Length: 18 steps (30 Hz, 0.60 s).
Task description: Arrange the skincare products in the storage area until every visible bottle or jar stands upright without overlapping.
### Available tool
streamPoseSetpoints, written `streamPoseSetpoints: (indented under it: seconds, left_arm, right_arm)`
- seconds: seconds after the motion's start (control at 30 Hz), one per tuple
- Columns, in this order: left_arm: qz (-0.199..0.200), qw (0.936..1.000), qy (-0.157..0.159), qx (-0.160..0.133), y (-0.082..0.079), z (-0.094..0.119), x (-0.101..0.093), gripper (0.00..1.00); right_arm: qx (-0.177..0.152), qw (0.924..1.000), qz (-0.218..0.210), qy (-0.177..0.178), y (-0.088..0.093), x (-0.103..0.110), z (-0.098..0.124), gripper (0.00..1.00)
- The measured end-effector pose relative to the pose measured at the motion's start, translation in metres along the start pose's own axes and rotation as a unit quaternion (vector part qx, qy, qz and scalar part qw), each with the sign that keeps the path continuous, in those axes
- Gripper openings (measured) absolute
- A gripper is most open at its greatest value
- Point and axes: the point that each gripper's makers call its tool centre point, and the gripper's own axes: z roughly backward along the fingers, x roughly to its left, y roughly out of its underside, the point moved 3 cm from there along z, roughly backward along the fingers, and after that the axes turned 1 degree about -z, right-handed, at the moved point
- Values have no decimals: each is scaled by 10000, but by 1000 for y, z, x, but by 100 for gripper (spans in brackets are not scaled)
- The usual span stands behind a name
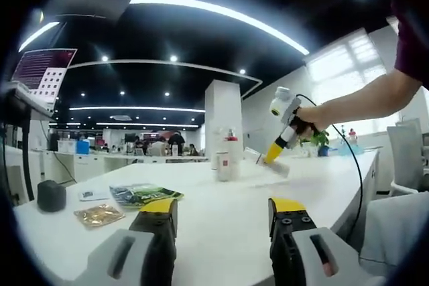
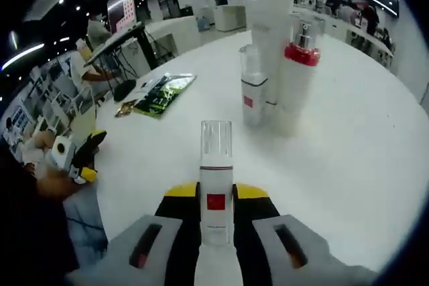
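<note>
My right gripper [image 2: 216,197] is shut on a white bottle [image 2: 216,165] with a clear cap and a red square label, pointing away along the jaws. Beyond it three products stand upright close together on the white table [image 2: 348,138]: a small clear-capped bottle [image 2: 253,92], a tall white tube [image 2: 269,25] and a red-collared pump bottle [image 2: 298,78]. In the left gripper view, my left gripper [image 1: 224,213] is open and empty, low over the table [image 1: 221,219]. Further off, the right gripper [image 1: 275,153] holds the white bottle [image 1: 263,161] beside the standing group [image 1: 226,159].
A green printed packet [image 1: 144,194], a gold packet [image 1: 98,215] and a dark block [image 1: 51,195] lie left of the bottles. The packets [image 2: 164,90] lie far left in the right gripper view. A person's arm [image 1: 362,102] reaches in from the right. The table edge runs along the right.
</note>
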Motion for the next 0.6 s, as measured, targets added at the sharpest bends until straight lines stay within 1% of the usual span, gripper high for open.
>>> streamPoseSetpoints:
  seconds: [0.07,0.1,0.13,0.17,0.2,0.27,0.3,0.33,0.37,0.4,0.43,0.47,0.5,0.53,0.6]
  left_arm:
    - [-22,10000,1,8,0,0,0,56]
    - [-34,10000,-1,13,1,0,0,56]
    - [-51,10000,-11,17,1,0,0,56]
    - [-52,10000,-13,17,1,0,0,56]
    - [-55,10000,-13,21,1,0,0,56]
    - [-50,10000,0,19,1,0,0,56]
    - [-53,10000,5,19,1,0,0,56]
    - [-61,10000,9,24,1,1,0,56]
    - [-81,10000,15,35,2,1,0,56]
    - [-86,10000,17,36,2,1,-1,56]
    - [-99,9999,19,39,2,0,0,56]
    - [-105,9999,20,42,2,0,0,56]
    - [-108,9999,21,43,2,0,0,56]
    - [-125,9999,30,49,2,1,-1,56]
    - [-161,9998,48,59,3,1,-1,56]
  right_arm:
    - [-556,9984,-24,-88,-9,3,-2,15]
    - [-699,9974,-66,-189,-10,5,-3,15]
    - [-1088,9933,-289,-265,-15,8,-4,15]
    - [-1164,9923,-284,-306,-16,9,-5,15]
    - [-1390,9897,-328,-123,-17,5,-7,15]
    - [-1511,9881,-291,-82,-17,7,-9,15]
    - [-1709,9846,-368,25,-19,5,-11,15]
    - [-2002,9788,-415,135,-22,2,-12,15]
    - [-2181,9747,-393,279,-24,-1,-11,15]
    - [-2261,9727,-405,329,-24,-2,-11,15]
    - [-2472,9673,-445,337,-25,-2,-14,15]
    - [-2573,9651,-399,282,-25,-1,-16,15]
    - [-2748,9603,-372,294,-26,-2,-18,15]
    - [-2756,9597,-374,399,-24,-5,-20,15]
    - [-2796,9581,-426,454,-21,-7,-25,15]
